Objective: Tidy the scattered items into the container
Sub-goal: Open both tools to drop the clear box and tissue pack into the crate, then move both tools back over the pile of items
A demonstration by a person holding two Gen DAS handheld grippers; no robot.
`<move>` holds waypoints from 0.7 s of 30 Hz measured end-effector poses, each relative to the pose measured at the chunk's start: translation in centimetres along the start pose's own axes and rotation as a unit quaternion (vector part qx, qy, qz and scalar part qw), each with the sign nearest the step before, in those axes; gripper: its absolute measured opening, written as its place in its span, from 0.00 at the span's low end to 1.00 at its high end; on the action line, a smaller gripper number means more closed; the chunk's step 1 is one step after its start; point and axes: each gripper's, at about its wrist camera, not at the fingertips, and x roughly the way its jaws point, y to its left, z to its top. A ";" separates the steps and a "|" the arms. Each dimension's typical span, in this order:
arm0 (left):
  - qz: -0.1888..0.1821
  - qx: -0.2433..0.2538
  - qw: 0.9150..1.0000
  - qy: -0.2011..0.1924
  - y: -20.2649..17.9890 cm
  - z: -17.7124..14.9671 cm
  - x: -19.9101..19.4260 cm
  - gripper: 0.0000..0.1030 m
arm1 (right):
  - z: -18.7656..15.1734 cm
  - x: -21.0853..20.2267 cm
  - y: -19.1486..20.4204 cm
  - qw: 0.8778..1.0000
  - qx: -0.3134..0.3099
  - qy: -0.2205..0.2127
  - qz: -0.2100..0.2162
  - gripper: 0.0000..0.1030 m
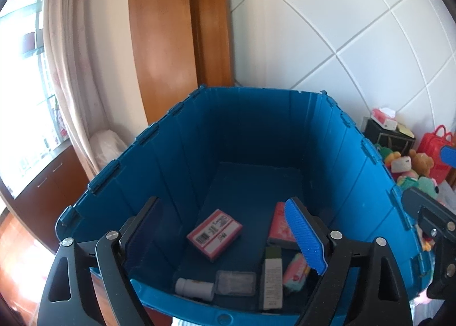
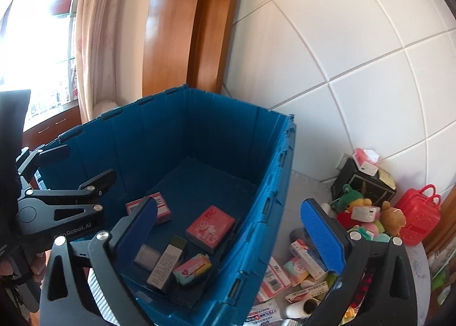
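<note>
Jaws on both grippers — left, right — gape empty over the bin; next I steer right toward the pile, picking one box squarely.

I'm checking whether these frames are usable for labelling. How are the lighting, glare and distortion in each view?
Left wrist view: the window at left is blown out, the blue bin interior is dim but its items are readable, and fisheye bends the wall tile lines. Right wrist view: the same window glare, a bright sheen on the wooden frame, and the scattered boxes evenly lit and sharp.
</note>
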 end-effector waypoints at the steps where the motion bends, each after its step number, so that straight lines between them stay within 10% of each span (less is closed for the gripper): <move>1: -0.001 0.002 1.000 -0.001 -0.2 -0.1 -0.1 0.86 | -0.1 -0.3 -0.2 1.000 0.002 -0.005 -0.005 1.00; 21: -0.078 0.053 0.993 -0.065 -9.7 -0.3 -5.9 0.89 | -6.8 -7.6 -9.9 0.983 0.096 -0.054 -0.145 1.00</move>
